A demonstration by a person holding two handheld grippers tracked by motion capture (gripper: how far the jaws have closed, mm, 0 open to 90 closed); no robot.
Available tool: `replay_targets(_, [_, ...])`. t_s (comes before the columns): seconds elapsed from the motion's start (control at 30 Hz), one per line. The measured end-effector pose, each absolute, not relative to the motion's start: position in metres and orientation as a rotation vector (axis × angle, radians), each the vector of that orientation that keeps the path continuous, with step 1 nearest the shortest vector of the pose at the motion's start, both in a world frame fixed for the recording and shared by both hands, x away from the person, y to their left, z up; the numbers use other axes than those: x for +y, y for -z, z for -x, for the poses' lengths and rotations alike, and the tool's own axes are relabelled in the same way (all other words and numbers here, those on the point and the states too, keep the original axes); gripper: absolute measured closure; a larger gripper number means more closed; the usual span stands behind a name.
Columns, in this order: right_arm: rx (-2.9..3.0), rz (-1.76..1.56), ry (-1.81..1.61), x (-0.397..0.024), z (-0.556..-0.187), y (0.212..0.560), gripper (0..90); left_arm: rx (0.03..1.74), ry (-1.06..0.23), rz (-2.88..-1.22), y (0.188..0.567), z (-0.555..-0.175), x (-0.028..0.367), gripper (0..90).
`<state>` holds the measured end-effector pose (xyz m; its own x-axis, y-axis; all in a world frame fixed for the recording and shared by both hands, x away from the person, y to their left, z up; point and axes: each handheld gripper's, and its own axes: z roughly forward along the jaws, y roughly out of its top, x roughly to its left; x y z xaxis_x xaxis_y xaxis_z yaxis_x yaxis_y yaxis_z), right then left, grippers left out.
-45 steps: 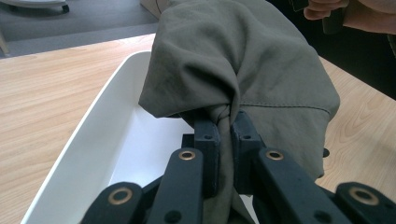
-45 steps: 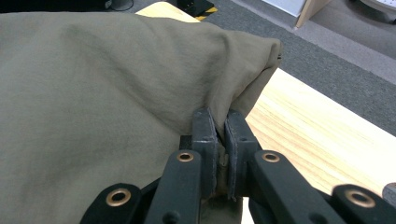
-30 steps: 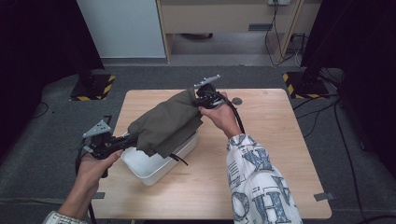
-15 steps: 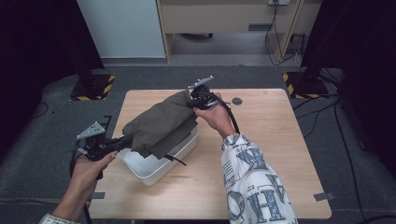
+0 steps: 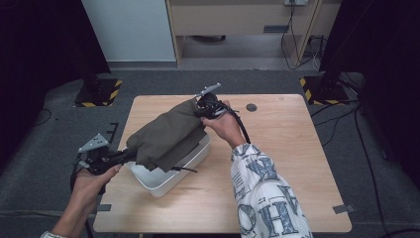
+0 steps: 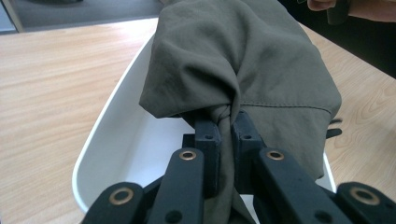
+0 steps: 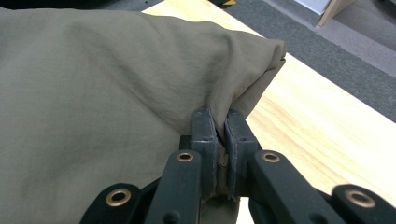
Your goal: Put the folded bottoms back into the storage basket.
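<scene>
The left claw (image 6: 224,128) is clenched on the cloth (image 6: 243,60): its two black jaws pinch a gathered fold, and the fabric bunches into tight wrinkles just above the pads. In the high view this left claw (image 5: 130,154) sits at the near left edge of the counter (image 5: 297,163), at the lower left end of the cloth (image 5: 168,136).

The right claw (image 7: 219,126) is also clenched on the cloth (image 7: 93,93), with a thin edge of fabric pressed between the jaws, near a folded corner. In the high view the right claw (image 5: 200,110) is at the far end of the cloth, near the middle of the counter's far side.

The cloth is olive green, matte and thin, with soft creases and a stitched seam visible in the left gripper view. It is held at both ends and hangs between the two claws, stretched diagonally, with its middle sagging down. A dark strap or cord hangs out from under its near side.

Under the cloth stands a white tub (image 5: 163,181), oblong with rounded corners. The cloth covers most of its opening; whether it touches the bottom I cannot tell. In the left gripper view the tub (image 6: 112,140) shows a bare white inside wall just below the fabric.

A small dark round spot (image 5: 251,107) lies on the counter to the right of the right hand (image 5: 225,126).
</scene>
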<state>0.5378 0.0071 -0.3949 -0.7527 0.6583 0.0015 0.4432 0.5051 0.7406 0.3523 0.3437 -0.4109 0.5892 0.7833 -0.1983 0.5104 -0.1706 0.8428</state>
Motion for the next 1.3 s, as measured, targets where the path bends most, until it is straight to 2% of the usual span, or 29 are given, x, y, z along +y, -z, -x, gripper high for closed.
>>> replay_targets(0.73, [2.533,-0.897,-1.073,0.022,-0.531,0.418,84.7,1.064,-0.344,-1.964,0.431,-0.351,0.340,83.5])
replay_targets(1.3, [2.582,-0.846,-1.020,0.036,-0.523,0.429,84.7,1.087,-0.326,-1.991,0.439,-0.355,0.335,83.3])
